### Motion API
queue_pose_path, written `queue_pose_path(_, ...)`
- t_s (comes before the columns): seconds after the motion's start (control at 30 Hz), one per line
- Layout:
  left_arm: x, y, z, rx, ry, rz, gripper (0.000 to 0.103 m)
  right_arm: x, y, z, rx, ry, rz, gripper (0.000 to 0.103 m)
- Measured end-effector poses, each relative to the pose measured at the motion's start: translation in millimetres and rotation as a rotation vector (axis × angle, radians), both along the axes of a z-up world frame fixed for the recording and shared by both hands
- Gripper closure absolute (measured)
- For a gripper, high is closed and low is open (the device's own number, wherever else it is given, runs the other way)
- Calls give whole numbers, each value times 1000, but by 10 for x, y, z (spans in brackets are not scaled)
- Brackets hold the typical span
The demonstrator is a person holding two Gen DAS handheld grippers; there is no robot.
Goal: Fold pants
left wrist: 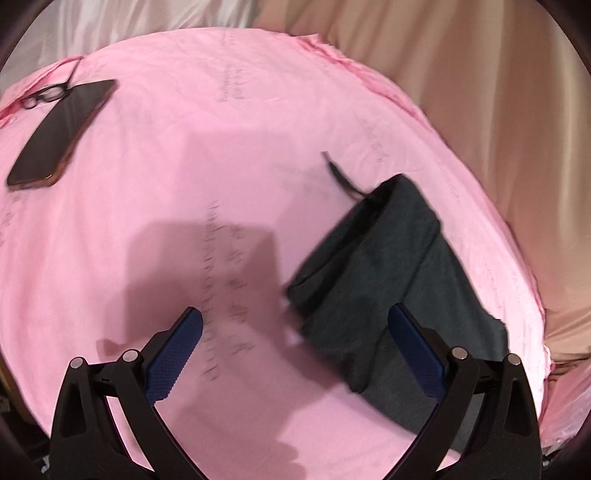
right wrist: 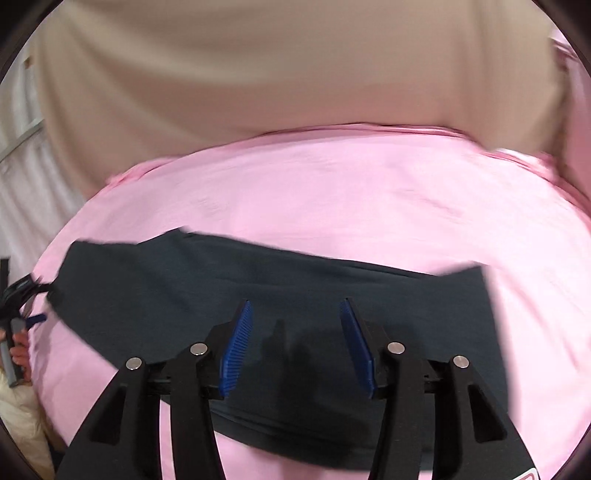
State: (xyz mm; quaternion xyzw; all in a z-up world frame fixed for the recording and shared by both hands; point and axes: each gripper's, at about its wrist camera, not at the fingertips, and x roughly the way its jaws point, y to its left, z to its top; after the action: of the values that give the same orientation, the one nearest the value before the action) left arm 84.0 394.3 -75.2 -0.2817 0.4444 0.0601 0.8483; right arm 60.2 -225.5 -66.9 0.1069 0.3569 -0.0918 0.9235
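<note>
The dark grey pants (left wrist: 373, 280) lie folded in a bundle on the pink sheet (left wrist: 184, 155), with a black drawstring (left wrist: 341, 177) trailing out at the far end. My left gripper (left wrist: 295, 314) is open and empty above the sheet; its right finger is over the pants' edge. In the right wrist view the pants (right wrist: 221, 280) stretch across the sheet (right wrist: 332, 192). My right gripper (right wrist: 295, 306) is open and empty, hovering just above the pants. The left gripper (right wrist: 35, 318) shows at the far left edge.
A black phone (left wrist: 61, 131) and a pair of glasses (left wrist: 44, 96) lie on the sheet at the far left. Beige curtain (right wrist: 258, 74) hangs behind the sheet's far edge. White fabric (left wrist: 129, 18) shows at the back left.
</note>
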Motion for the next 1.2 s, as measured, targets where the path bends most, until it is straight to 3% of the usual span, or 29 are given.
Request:
queue_pose_path(0.03,50,-40,-16,-22,-6,-15,5,-78,-121,9,-6,1,-48,42)
queue_pose_path(0.1,127,-148,-11,12,-21,-28,7,-208,-361,7,15,-1,-127,41)
queue_pose_path(0.17,189,-238,-4,-15,-55,-58,32,-305,-555,-24,73,-8,-171,41)
queue_pose_path(0.23,239,-243,-22,-10,-44,-27,62,-360,-705,-98,126,-7,-185,40)
queue_pose_path(0.33,272,-201,19,-37,-45,-9,84,-416,-882,-218,140,13,-248,40)
queue_pose_path(0.4,219,-246,154,-27,-74,-5,86,-473,-1015,-290,163,29,-284,40)
queue_pose_path(0.47,122,-456,409,64,-127,-32,87,-544,-1100,-356,202,34,-294,40)
queue_pose_path(0.53,97,-676,607,108,-173,-71,87,-588,-1168,-417,250,35,-285,40)
queue_pose_path(0.67,64,-1186,1018,174,-264,-165,87,-447,-1245,-578,402,33,-184,40)
queue_pose_path(0.73,166,-1358,1073,184,-268,-179,87,-319,-1221,-656,400,36,-152,39)
queue_pose_path(0.77,181,-1422,1091,197,-262,-178,87,-282,-1182,-646,389,39,-120,71)
queue_pose_path(0.8,172,-1460,1100,214,-256,-171,87,-233,-1139,-643,414,51,-83,93)
queue_pose_path(0.87,123,-1475,1098,233,-245,-158,87,-224,-1090,-555,378,43,-66,94)
queue_pose_path(0.93,120,-1450,1062,241,-228,-144,87,-255,-1066,-474,343,29,-36,92)
queue_pose_path(0.97,130,-1430,1041,248,-218,-133,87,-307,-1077,-470,347,32,-32,83)
queue_pose_path(1.0,137,-1407,1019,258,-204,-122,86,-371,-1117,-479,353,46,-53,58)
queue_pose_path(1.03,144,-1381,992,263,-194,-110,86,-460,-1154,-484,358,42,-81,44)
queue_pose_path(1.1,122,-1305,926,274,-175,-90,86,-735,-1186,-456,354,-16,-84,40)
queue_pose_path(1.2,107,-1191,852,288,-148,-67,86,-1021,-1050,-422,242,-26,-54,40)
